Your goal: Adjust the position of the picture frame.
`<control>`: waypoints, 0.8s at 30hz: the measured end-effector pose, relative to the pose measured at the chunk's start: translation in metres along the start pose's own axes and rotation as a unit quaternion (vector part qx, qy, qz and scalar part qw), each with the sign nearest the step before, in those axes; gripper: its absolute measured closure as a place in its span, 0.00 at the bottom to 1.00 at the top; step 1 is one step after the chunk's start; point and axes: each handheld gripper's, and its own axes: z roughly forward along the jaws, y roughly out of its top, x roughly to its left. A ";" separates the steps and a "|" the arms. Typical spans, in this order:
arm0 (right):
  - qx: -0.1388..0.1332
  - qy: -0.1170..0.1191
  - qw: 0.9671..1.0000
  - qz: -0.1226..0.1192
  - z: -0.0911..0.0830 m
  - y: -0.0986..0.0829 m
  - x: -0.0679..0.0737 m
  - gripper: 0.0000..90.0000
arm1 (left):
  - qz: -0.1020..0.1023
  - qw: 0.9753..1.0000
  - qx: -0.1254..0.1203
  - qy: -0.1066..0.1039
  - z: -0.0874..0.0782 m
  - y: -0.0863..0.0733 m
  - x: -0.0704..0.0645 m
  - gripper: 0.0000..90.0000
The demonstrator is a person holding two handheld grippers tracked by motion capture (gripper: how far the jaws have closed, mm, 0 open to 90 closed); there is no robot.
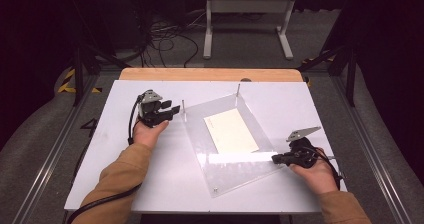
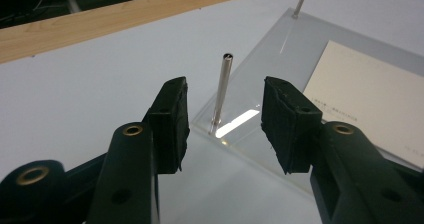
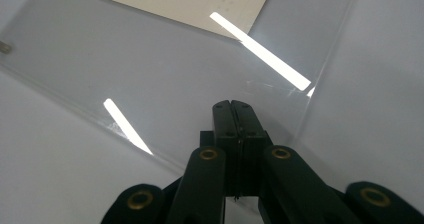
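Left gripper (image 2: 225, 126): jaws apart, a metal pin (image 2: 221, 91) standing between them untouched, at the clear plate's (image 1: 240, 169) ten o'clock corner
Right gripper (image 3: 235, 109): jaws pressed together over the plate's four o'clock edge, holding nothing visible
Card (image 1: 230, 130): flat at plate centre, under the clear sheet

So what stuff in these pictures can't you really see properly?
- Print on the cream card: too small and faint in the left gripper view, glare-streaked in the right gripper view.
- Whether the shut right hand-held gripper pinches the clear acrylic plate: its own jaws cover the spot.
- The card's far edge: cut off at the top of the right gripper view.
- Metal post base: blurred by a bright reflection.
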 end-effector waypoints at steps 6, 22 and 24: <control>-0.009 -0.086 0.996 0.021 -0.008 -0.002 -0.010 1.00 | -0.021 1.000 -0.003 -0.001 -0.010 -0.013 0.010 0.59; 0.025 -0.008 1.000 -0.001 0.004 -0.001 0.003 1.00 | -0.008 1.000 -0.008 -0.007 -0.010 -0.016 0.009 0.59; 0.031 -0.001 0.999 -0.008 0.006 0.000 0.008 1.00 | -0.008 1.000 -0.007 -0.006 -0.009 -0.015 0.010 0.59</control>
